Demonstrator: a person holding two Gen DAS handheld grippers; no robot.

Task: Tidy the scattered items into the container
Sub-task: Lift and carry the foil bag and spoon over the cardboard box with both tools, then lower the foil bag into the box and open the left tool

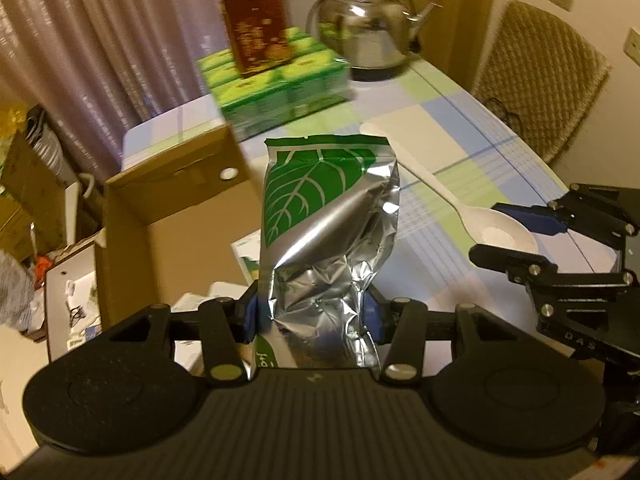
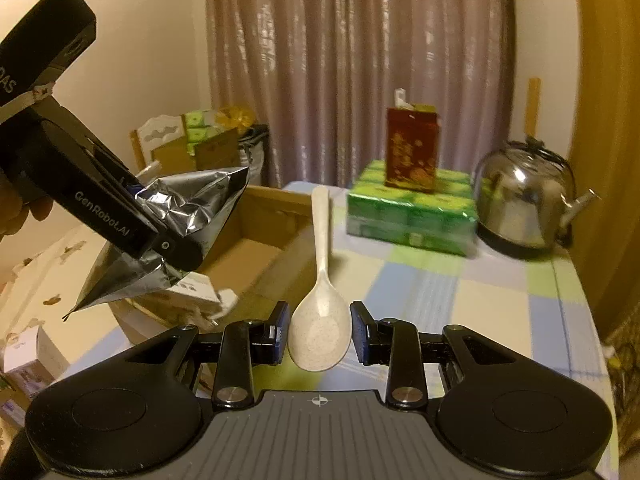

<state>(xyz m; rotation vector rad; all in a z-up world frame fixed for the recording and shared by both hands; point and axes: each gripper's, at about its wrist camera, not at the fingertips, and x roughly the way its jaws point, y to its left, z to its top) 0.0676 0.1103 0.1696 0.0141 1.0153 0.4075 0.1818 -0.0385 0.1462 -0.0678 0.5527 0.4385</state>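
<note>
My left gripper (image 1: 314, 318) is shut on a silver foil pouch with a green leaf print (image 1: 326, 236) and holds it up over the open cardboard box (image 1: 176, 200). The pouch (image 2: 188, 204) and the left gripper (image 2: 144, 216) also show at the left of the right wrist view, above the box (image 2: 256, 252). A white spoon (image 2: 320, 300) lies on the checked tablecloth, its bowl between the fingers of my right gripper (image 2: 319, 334), which stand a little apart from it on both sides. The spoon (image 1: 460, 204) and right gripper (image 1: 532, 236) also show in the left wrist view.
White and green cartons (image 1: 248, 256) lie inside the box. At the far end of the table (image 2: 480, 300) stand a green pack of cartons (image 2: 412, 212) with a red box (image 2: 412, 148) on top and a steel kettle (image 2: 524, 200). A chair (image 1: 540, 76) stands at the right.
</note>
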